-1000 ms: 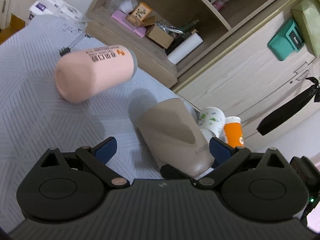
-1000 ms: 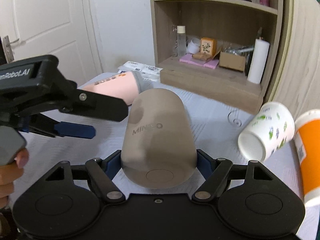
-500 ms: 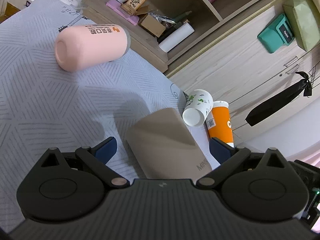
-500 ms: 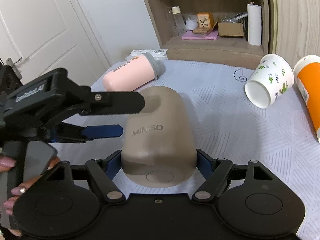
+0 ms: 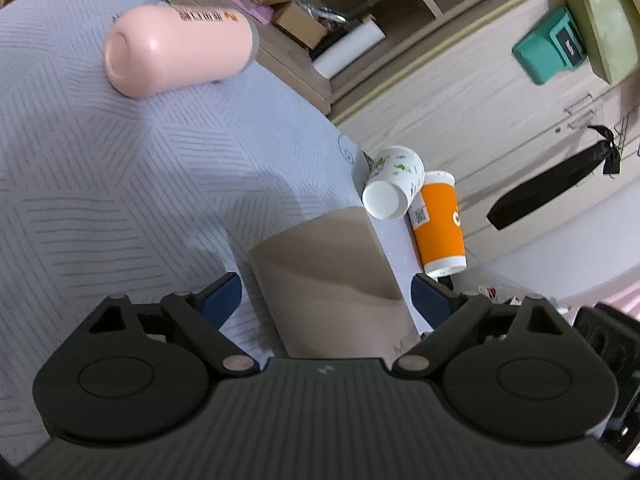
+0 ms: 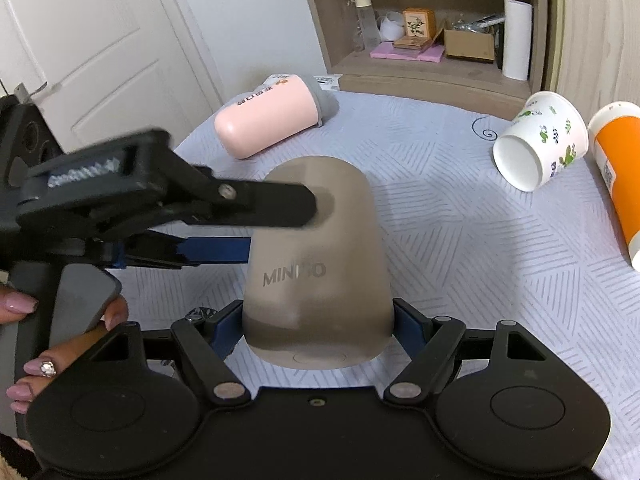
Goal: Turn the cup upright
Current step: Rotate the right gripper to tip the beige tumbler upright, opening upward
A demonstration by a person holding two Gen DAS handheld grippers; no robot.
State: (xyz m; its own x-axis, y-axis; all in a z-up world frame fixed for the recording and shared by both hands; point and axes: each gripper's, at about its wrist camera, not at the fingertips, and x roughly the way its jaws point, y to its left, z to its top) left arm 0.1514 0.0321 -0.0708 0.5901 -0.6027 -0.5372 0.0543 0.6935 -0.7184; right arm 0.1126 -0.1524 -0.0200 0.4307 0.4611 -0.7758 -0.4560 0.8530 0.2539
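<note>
— How does the cup look?
— The taupe cup (image 6: 316, 268), matte and marked MINISO, lies tilted on the grey cloth (image 6: 460, 240), base clamped by the right gripper (image 6: 318, 326).
— And the left gripper (image 5: 326, 296)?
— Spread wide around the cup, not pressing. Pink bottle (image 6: 272, 120) beyond it; white paper cup (image 6: 540, 148) and orange cup (image 6: 620, 184) at the cloth's right edge.

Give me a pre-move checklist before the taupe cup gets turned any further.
1. Right tongs on both sides of the taupe cup: ok.
2. Left tongs astride the cup, blue pads against it: cannot tell.
3. Cup upright: not ok, its closed end faces the right camera.
4. Pink bottle apart from the cup: ok.
5. White paper cup and orange cup off to the right, apart: ok.
6. Cloth-covered table flat around the cup: ok.
</note>
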